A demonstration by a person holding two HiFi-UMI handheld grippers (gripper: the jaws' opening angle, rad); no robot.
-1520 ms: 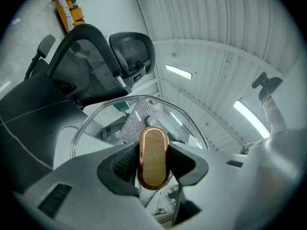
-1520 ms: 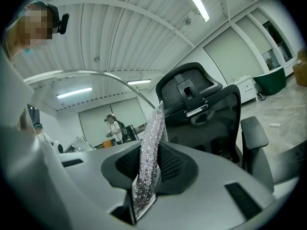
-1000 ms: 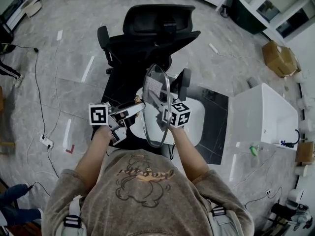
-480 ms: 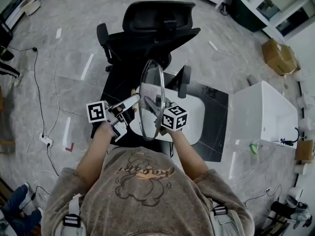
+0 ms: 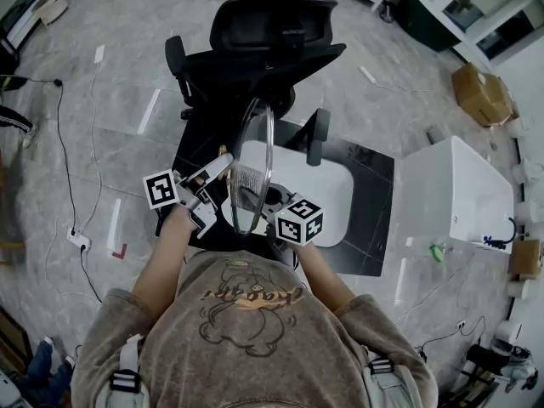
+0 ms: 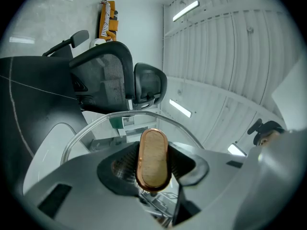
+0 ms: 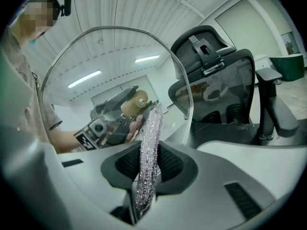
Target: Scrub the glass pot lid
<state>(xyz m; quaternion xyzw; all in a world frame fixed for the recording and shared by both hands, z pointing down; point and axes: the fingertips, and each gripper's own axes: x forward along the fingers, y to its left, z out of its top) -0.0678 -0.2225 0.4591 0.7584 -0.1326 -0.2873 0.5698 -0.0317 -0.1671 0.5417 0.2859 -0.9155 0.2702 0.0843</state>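
While the lid (image 5: 252, 155) is up in the air, nothing carries it but the left gripper (image 5: 224, 163). The lid stands on edge, nearly edge-on to the head view, above the left edge of a white table (image 5: 323, 195).

Left gripper: jaws closed on the lid's knob (image 6: 153, 160), set fairly wide to take its width. The knob is an oval wooden piece with a copper-coloured rim, seated between the ribbed pads. The glass rim curves just behind it in the left gripper view. The person's left hand (image 5: 174, 219) is on the tool, with the marker cube to the left of the lid.

Right gripper (image 5: 269, 201): jaws narrow, clamped on a thin silvery, sparkly scrubber (image 7: 148, 152). The scrubber stands upright between the pads, with its upper end against the glass on the side away from the knob. Seen through the glass in the right gripper view: the knob and the left gripper on the far side.

Surroundings: a black chair (image 5: 255, 49) past the table's far edge. A black mat (image 5: 371, 206) lies under the table on a grey tiled floor (image 5: 110, 100). A white box (image 5: 455, 198) stands well to the right.
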